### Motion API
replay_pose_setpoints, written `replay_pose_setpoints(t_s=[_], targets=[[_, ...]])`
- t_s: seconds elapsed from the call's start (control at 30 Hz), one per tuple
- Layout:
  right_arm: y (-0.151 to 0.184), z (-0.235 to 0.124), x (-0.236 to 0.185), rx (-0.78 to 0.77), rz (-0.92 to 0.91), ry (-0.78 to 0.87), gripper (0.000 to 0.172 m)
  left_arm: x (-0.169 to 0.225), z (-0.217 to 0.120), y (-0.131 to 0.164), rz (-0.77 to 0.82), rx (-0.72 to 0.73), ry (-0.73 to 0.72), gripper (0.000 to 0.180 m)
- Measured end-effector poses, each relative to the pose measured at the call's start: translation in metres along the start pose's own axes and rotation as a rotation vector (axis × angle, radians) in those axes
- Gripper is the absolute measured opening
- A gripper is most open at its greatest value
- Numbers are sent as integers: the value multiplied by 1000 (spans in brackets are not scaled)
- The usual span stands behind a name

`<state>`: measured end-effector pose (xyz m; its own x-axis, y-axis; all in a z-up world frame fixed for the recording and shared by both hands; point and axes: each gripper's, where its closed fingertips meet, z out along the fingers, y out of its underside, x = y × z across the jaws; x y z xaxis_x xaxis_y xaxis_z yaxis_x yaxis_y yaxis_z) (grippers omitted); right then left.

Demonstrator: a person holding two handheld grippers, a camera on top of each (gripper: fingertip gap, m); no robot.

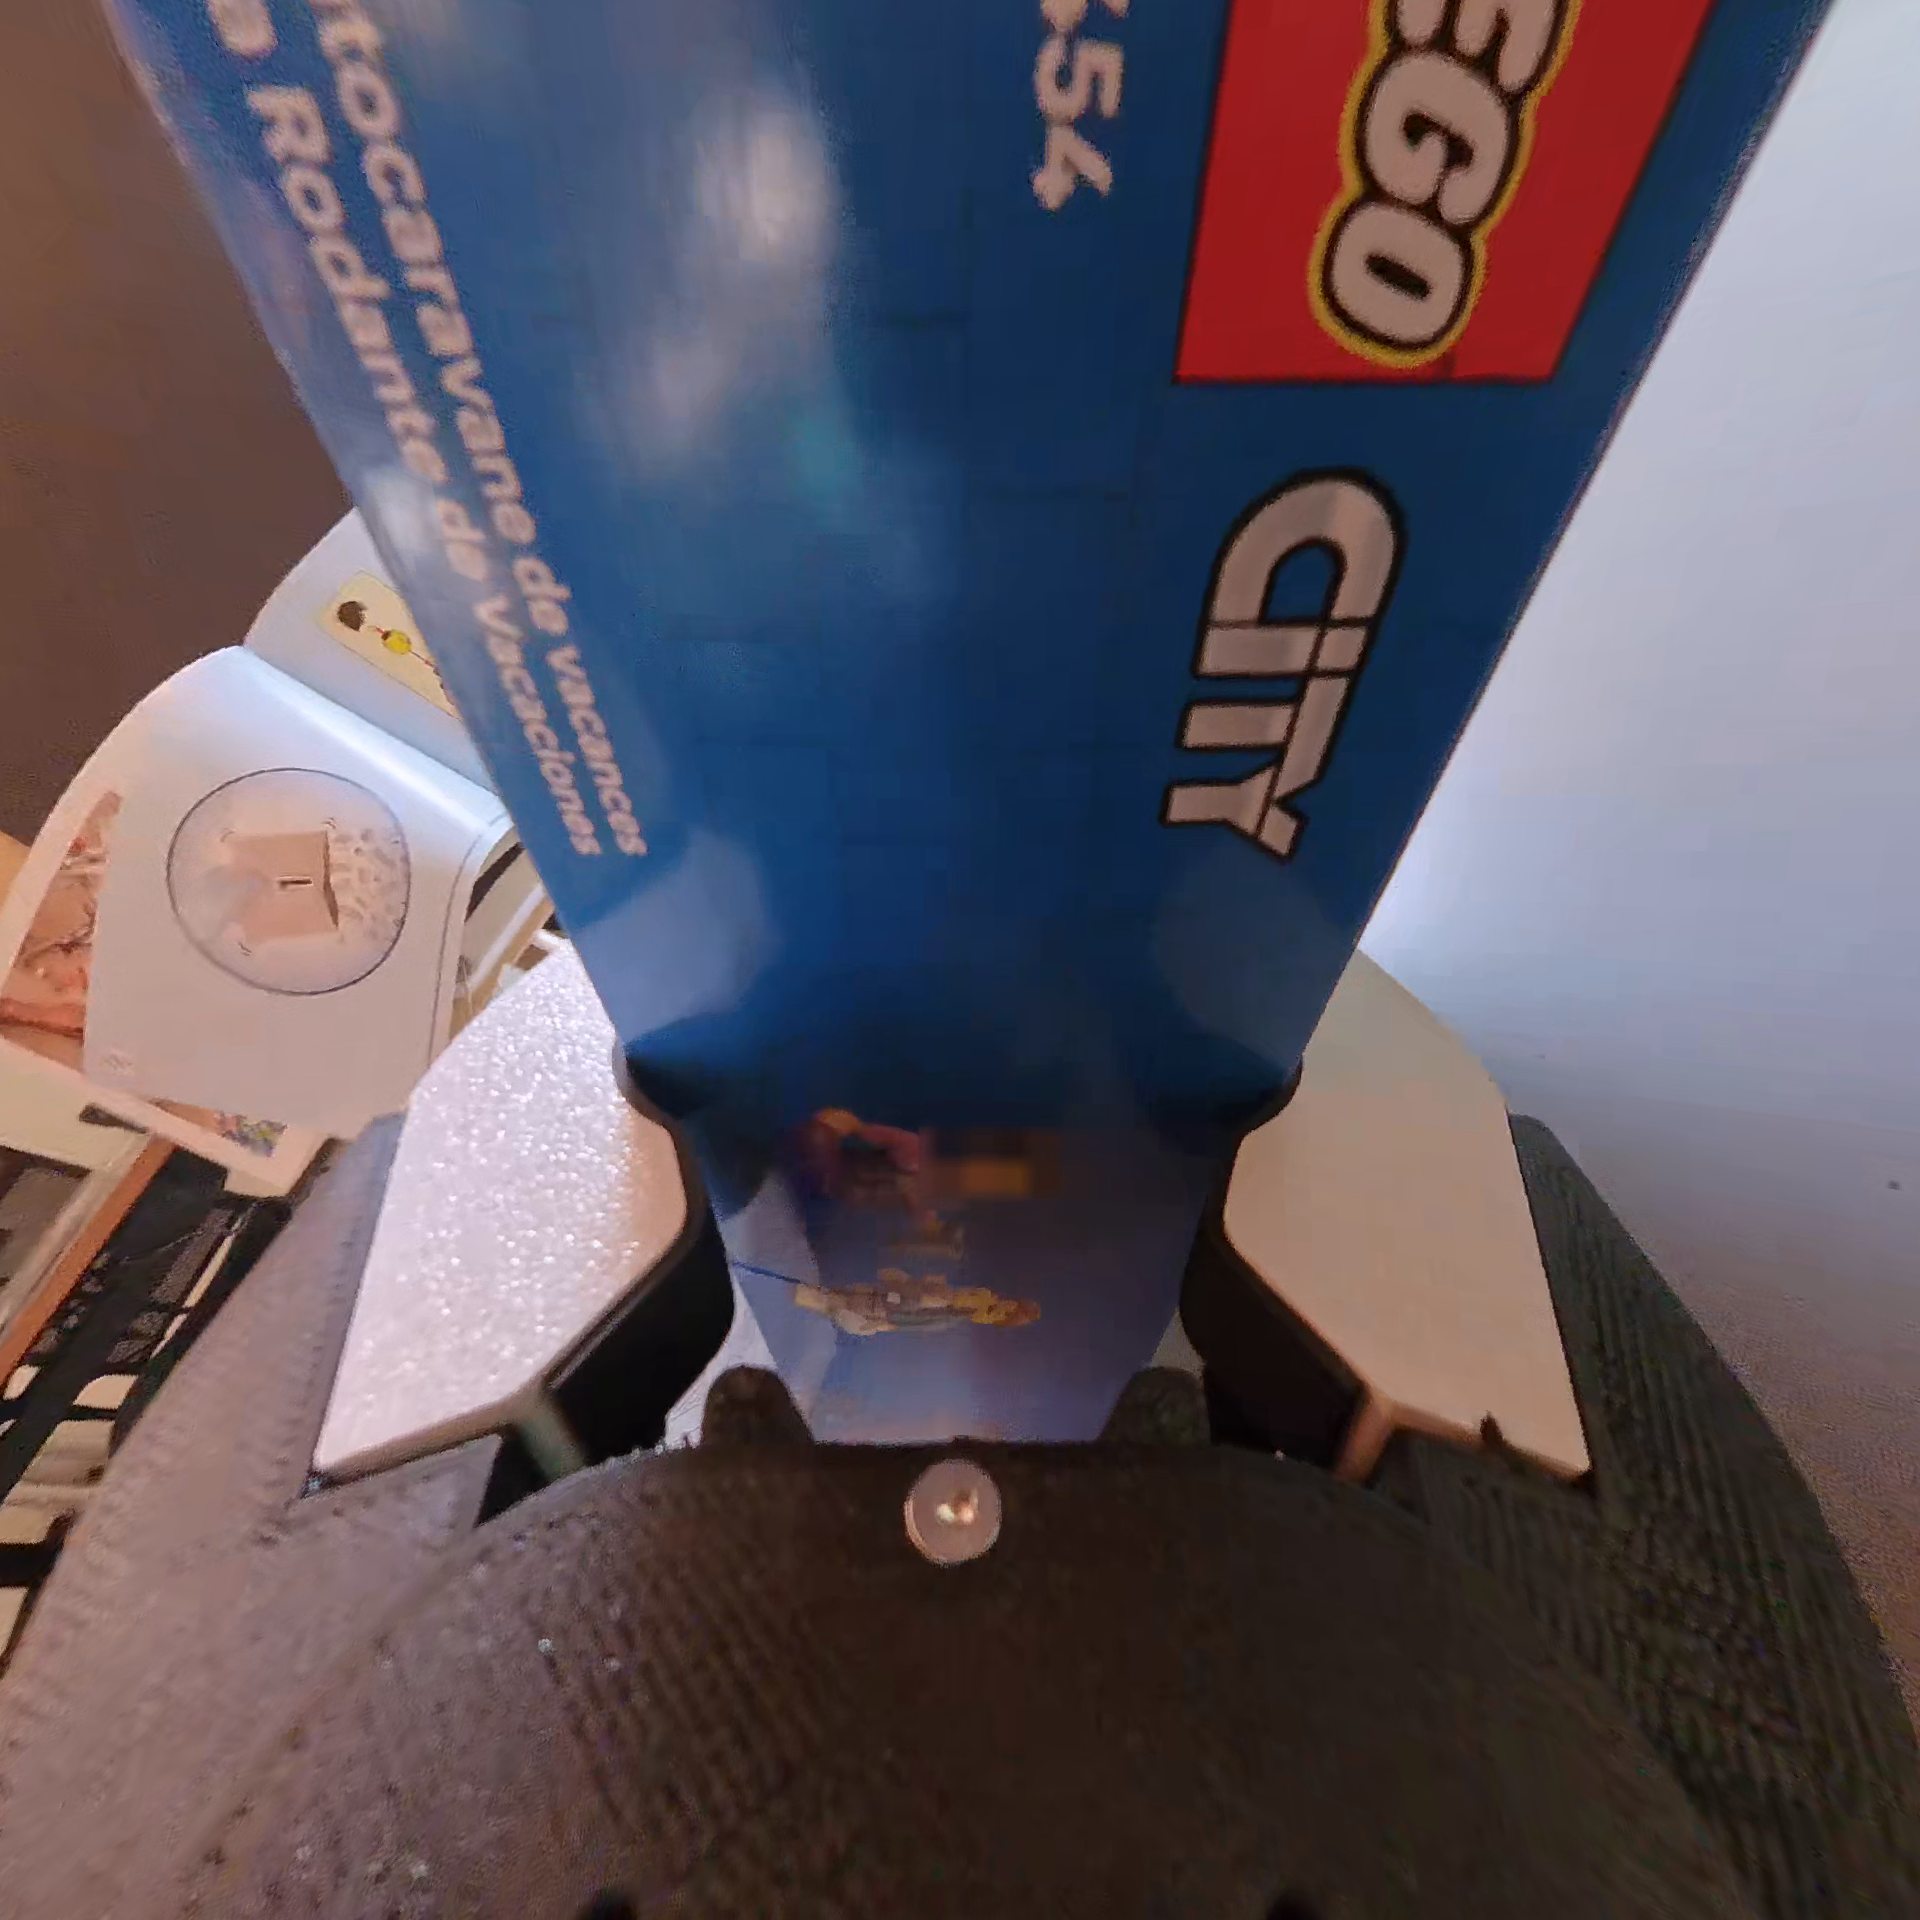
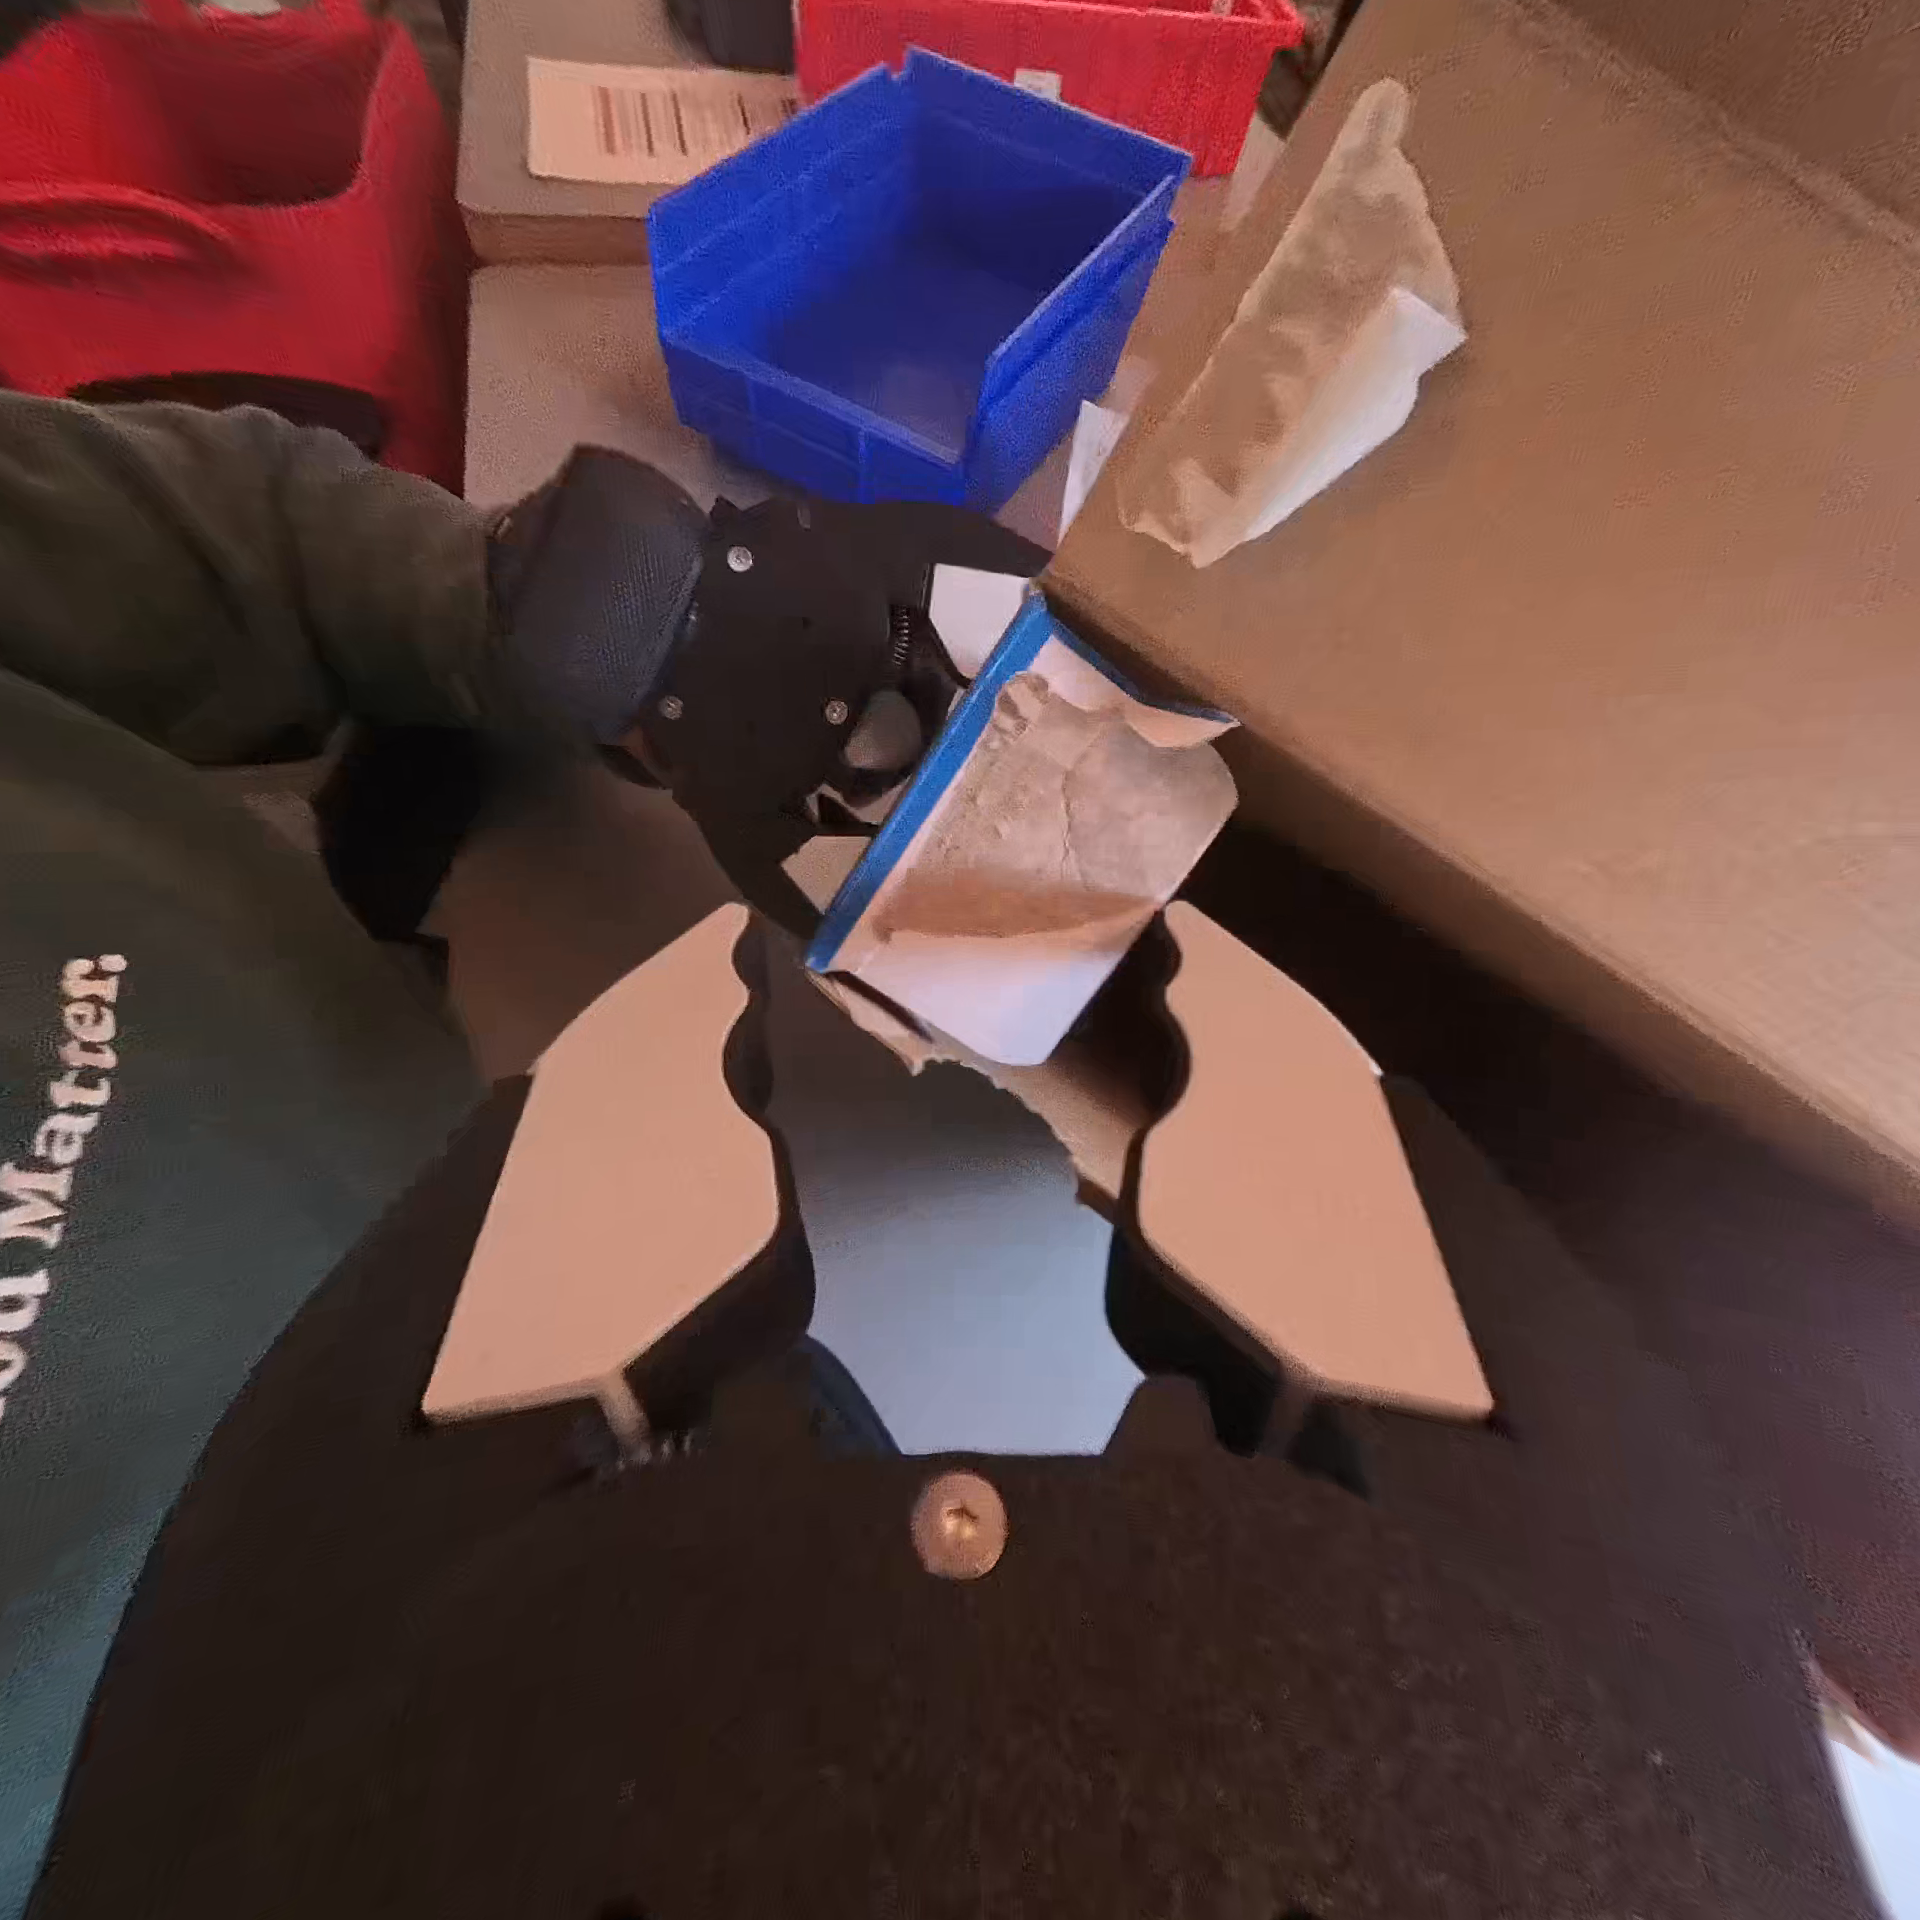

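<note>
1. Two grippers are catalogued. The left gripper (image 1: 956,1049) is clamped across the width of a blue carton (image 1: 883,520), both fingers (image 1: 644,1081) pressed to its sides, so the carton is kept aloft.
2. The right gripper (image 2: 956,987) is spread wide; the carton's torn end flap (image 2: 1039,862) lies between its unpressing fingers (image 2: 644,1143).
3. A blue bin (image 2: 914,281) and a brown cardboard box (image 2: 1558,520) stand beyond.
</note>
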<state>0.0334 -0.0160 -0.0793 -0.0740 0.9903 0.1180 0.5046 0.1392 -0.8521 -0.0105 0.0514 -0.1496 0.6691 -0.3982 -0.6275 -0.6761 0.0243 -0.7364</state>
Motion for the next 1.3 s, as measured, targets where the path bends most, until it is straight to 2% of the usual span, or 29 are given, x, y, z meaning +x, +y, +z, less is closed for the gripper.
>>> replay_pose_setpoints(t_s=[0.1, 0.2, 0.27, 0.3, 0.4, 0.47, 0.6, 0.67, 0.73, 0.8, 0.93, 1.0, 1.1, 1.2, 1.27, 1.3], targets=[[-5, -6, 6, 29, -43, 49, 64, 1, 3, -4, -34, -5, 34, 111], [-23, -21, 10, 162, -123, 136, 61, -3, 5, -1, -61, -32, 55, 111], [-40, -34, -2, 288, -137, 90, 39, -3, 9, 6, -43, -55, 51, 111], [-42, -35, -8, 296, -142, 71, 34, -2, 10, 6, -42, -60, 54, 111], [-29, -18, -15, 207, -228, 82, 24, 0, 11, 2, -48, -59, 64, 111], [-28, -8, -17, 197, -334, 125, 24, 3, 11, 1, -77, -65, 102, 111], [-26, 6, -19, 94, -689, 264, 24, 22, 13, 4, -168, -68, 252, 110], [-17, 12, -14, -5, -796, 284, 28, 27, 9, -1, -248, -28, 354, 110], [-8, 6, 2, -105, -796, 298, 47, 28, 3, -2, -290, 0, 439, 110], [3, -8, 24, -199, -756, 311, 51, 28, -2, 0, -317, 34, 511, 111], [31, -32, 61, -406, -663, 286, 50, 25, -8, 4, -353, 105, 613, 111], [36, -34, 65, -435, -634, 246, 34, 21, -18, 6, -368, 119, 684, 107], [35, -33, 60, -450, -583, 187, 24, -30, -53, -14, -369, 271, 614, 96], [32, -29, 59, -467, -591, 193, 22, -88, -100, -63, -321, 435, 483, 78], [29, -25, 59, -482, -565, 186, 21, -105, -110, -93, -280, 409, 424, 64], [27, -23, 59, -487, -537, 189, 19, -108, -106, -105, -274, 359, 394, 65]])
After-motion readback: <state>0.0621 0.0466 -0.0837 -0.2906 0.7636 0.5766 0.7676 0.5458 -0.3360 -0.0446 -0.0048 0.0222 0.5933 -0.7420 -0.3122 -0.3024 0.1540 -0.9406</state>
